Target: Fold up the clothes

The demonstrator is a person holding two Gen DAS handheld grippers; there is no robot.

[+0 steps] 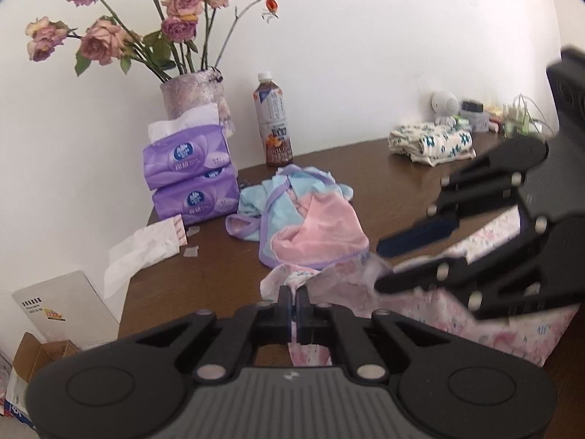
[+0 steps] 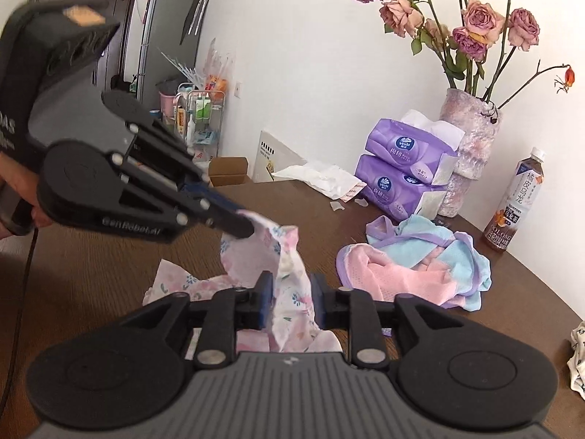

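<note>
The left tongs (image 1: 294, 301) are pinched tight on an edge of the pink floral garment (image 1: 493, 314), lifting a twisted strip of it clear of the brown surface (image 1: 204, 274). The right tongs (image 2: 291, 301) stand partly open with that same cloth hanging between their two pads (image 2: 265, 301) — whether the pads actually press it is hard to say from here, since a gap shows on either side of the fabric. The rest of the garment lies crumpled on the surface just below and behind both tongs.

Beyond the left tongs, a little to their right, sits a rumpled pink, blue and lilac garment (image 1: 307, 223), untouched. Farther off and to the left of it stand two stacked purple tissue packs (image 1: 190, 183), a vase of dried roses (image 1: 193, 98) behind them, and a tea bottle (image 1: 273, 120) — all well apart from the tongs. A folded white floral cloth (image 1: 431, 144) rests far to the right.
</note>
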